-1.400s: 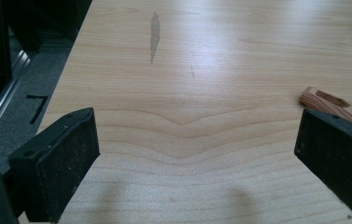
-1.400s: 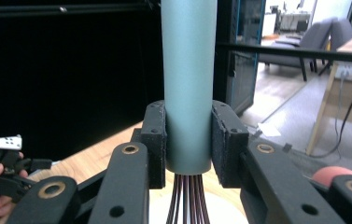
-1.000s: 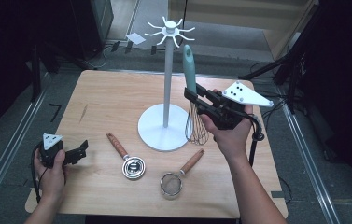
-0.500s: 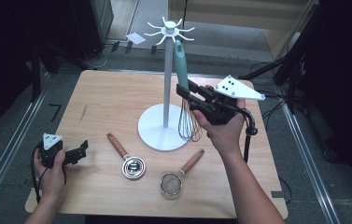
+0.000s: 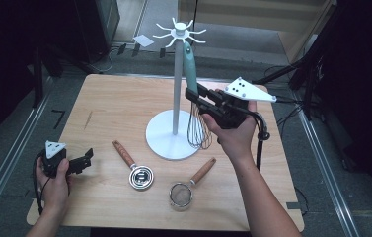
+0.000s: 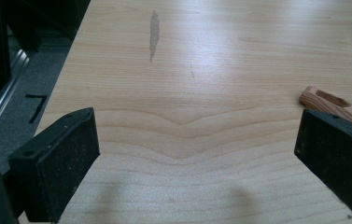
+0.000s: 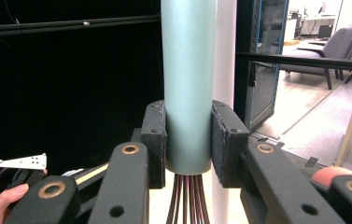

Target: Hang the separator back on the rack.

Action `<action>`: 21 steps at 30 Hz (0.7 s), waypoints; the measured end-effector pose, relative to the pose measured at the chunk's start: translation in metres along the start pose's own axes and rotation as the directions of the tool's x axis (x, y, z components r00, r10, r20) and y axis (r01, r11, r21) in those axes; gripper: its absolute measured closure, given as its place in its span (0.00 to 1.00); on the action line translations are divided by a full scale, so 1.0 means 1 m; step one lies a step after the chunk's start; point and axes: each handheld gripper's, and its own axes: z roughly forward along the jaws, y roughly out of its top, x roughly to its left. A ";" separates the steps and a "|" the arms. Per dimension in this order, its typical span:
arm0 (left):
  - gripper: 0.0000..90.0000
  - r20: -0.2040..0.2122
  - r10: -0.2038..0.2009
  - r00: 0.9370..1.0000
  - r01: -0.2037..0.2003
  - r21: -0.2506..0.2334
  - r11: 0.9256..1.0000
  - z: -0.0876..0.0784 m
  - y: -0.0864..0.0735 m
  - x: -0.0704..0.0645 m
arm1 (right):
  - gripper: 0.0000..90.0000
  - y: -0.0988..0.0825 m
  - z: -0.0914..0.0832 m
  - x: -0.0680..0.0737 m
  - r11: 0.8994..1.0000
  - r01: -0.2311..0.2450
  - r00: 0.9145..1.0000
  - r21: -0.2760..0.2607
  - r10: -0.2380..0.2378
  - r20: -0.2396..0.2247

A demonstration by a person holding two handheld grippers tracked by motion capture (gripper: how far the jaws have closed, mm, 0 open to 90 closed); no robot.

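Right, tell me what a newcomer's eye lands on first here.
First the teal-handled whisk, held upright against the white hook stand at mid-table, clamped by the right tool just above its wires. Next, the left tool resting open at the table's near left corner, with a wooden-handled measuring cup and a small strainer lying in front of the stand.

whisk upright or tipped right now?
Upright: the whisk has its teal handle up, wires down beside the stand's pole, clamped in the right gripper.

Grey floor (image 5: 35, 98) surrounds the wooden worktop (image 5: 109, 98); dark cabinets (image 5: 94, 19) stand behind, grey chairs (image 7: 341, 51) farther off.
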 end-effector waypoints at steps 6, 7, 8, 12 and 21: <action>0.00 0.000 -0.002 1.000 0.002 -0.003 1.000 0.000 0.000 0.000 | 0.79 0.000 0.003 -0.001 1.000 -0.001 1.000 -0.001 0.001 0.002; 0.00 0.000 -0.003 1.000 0.003 -0.003 1.000 0.000 0.000 0.000 | 0.79 0.000 0.003 -0.001 1.000 0.000 1.000 0.000 0.000 0.001; 0.00 0.001 -0.002 1.000 0.002 -0.001 1.000 0.000 0.000 0.000 | 0.79 0.000 0.004 -0.001 1.000 0.000 1.000 -0.002 0.000 0.002; 0.00 0.000 -0.003 1.000 0.003 -0.006 1.000 0.000 0.000 0.000 | 0.79 -0.001 0.006 -0.002 1.000 -0.007 1.000 -0.003 0.007 0.005; 0.00 0.000 -0.004 1.000 0.004 -0.005 1.000 0.000 0.000 0.000 | 0.79 -0.003 0.014 -0.001 1.000 0.009 1.000 -0.007 -0.009 0.022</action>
